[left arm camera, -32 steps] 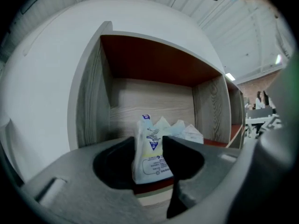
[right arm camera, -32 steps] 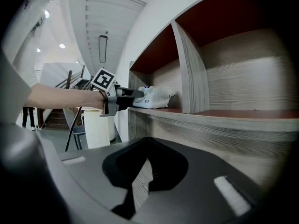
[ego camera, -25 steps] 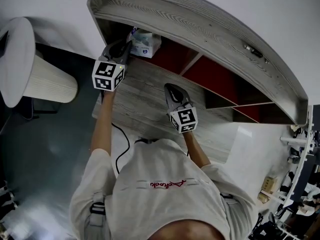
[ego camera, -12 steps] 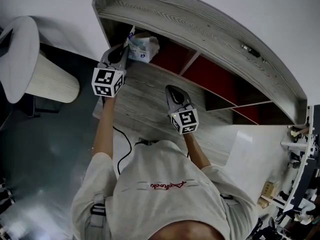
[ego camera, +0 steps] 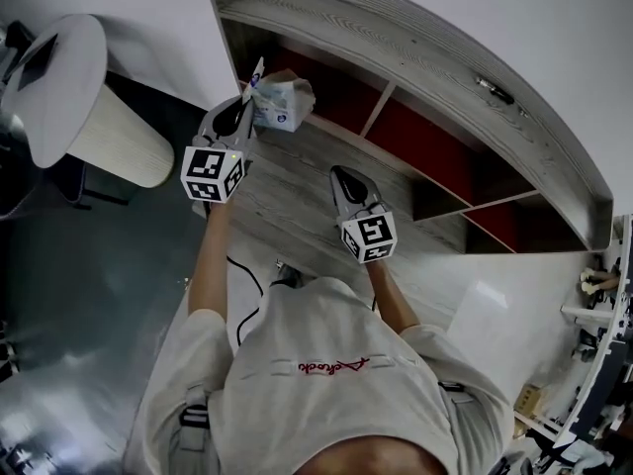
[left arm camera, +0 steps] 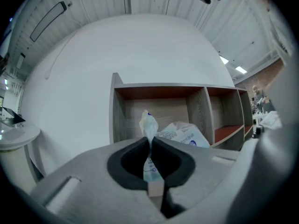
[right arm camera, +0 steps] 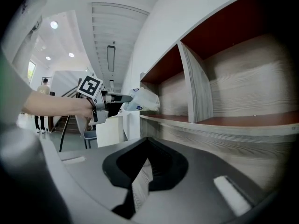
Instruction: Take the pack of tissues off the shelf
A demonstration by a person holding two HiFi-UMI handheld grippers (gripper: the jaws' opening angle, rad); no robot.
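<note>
My left tool (left arm camera: 150, 143) is clenched on the wrapper flap of the pack of tissues (ego camera: 283, 103), which hangs at the mouth of the shelf's (ego camera: 415, 43) left end bay. Looks like the pull-out step; next I draw it clear. My right tool (right arm camera: 147, 146) is closed and empty.

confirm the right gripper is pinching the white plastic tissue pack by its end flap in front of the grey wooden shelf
No, the left gripper is pinching the white plastic tissue pack by its end flap in front of the grey wooden shelf. The left gripper view shows the flap clamped between its jaws.
</note>
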